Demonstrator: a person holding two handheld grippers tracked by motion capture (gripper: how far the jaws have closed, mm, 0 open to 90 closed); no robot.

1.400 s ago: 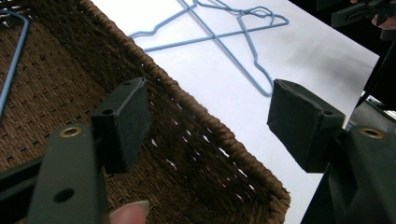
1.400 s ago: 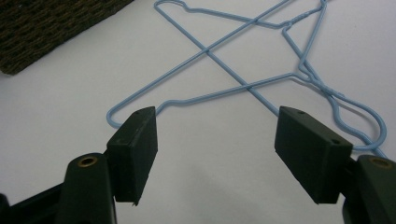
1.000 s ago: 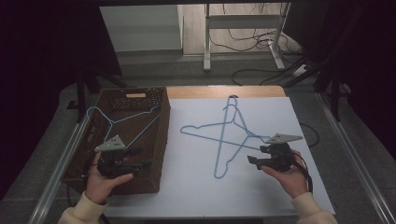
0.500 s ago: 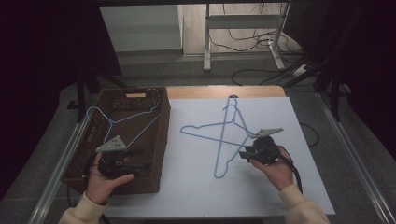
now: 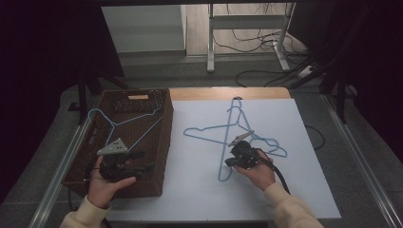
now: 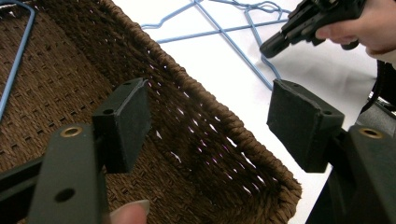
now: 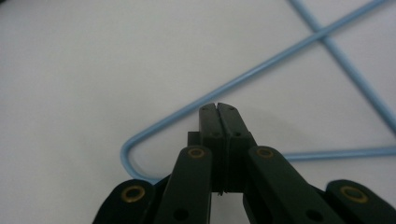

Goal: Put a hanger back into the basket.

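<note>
Wire hangers, thin and pale blue, lie crossed on my white desk. My right gripper view alone shows its fingers pressed flat together, having just closed, over a rounded hanger corner, nothing between them. My left gripper holds its fingers wide apart above the woven brown basket, empty.

cream sleeves, black fingers with brass screws
</note>
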